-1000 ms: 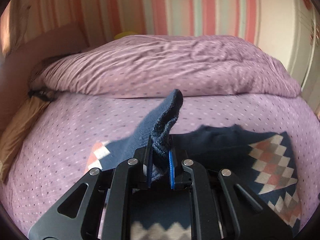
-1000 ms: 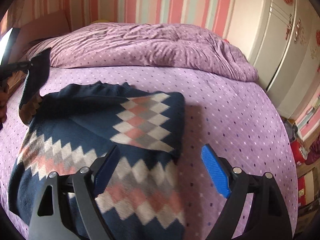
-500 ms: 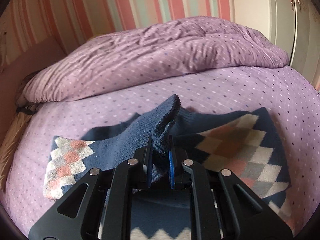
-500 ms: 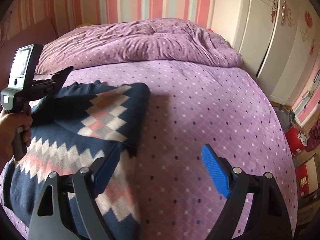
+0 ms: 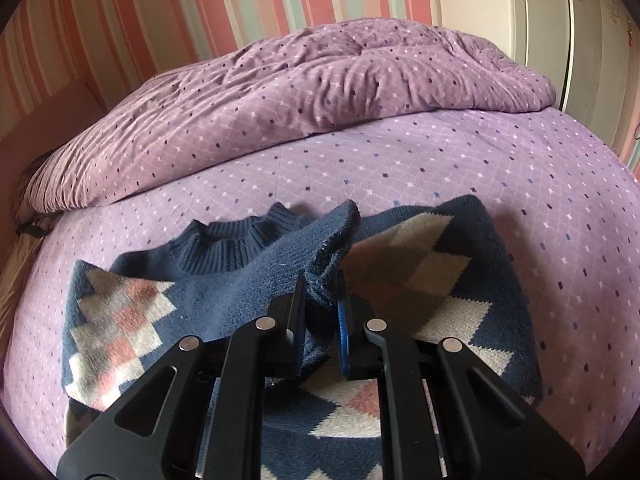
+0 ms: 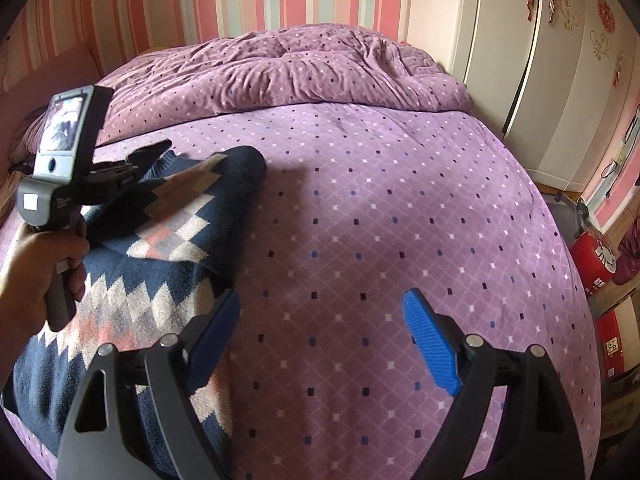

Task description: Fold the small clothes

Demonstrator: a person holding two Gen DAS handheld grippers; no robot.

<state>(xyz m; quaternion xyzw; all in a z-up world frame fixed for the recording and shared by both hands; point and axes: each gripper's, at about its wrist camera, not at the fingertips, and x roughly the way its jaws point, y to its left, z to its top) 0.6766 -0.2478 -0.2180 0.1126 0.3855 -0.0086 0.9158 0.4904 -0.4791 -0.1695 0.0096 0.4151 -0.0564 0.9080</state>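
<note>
Striped pink wallpaper backs a bed under a lilac dotted sheet; a crumpled quilt of the same print is heaped at the far end. White wardrobe doors stand off the bed's right side, with red boxes on the floor beside them.

My left gripper has its jaws clenched on a navy sleeve of the sweater, the cuff end poking up between the pads. From the left wrist view the sleeve is drawn across the sweater's body, passing just below the ribbed collar. Sweater lies flat on the sheet, navy with diamond pattern in white, grey and pink. Its other sleeve already lies folded over the chest on the right side of this view. A patterned corner sits at lower left.

From the right wrist view, the sweater sits at the left of the bed, its near-right edge a clean fold line. I see the left gripper low over it, the left hand wrapped round its handle.

My right gripper hangs released, blue pads wide apart, holding nothing. Its left finger hovers over the sweater's lower edge; whether it touches, I cannot tell. The right finger is over bare sheet.
</note>
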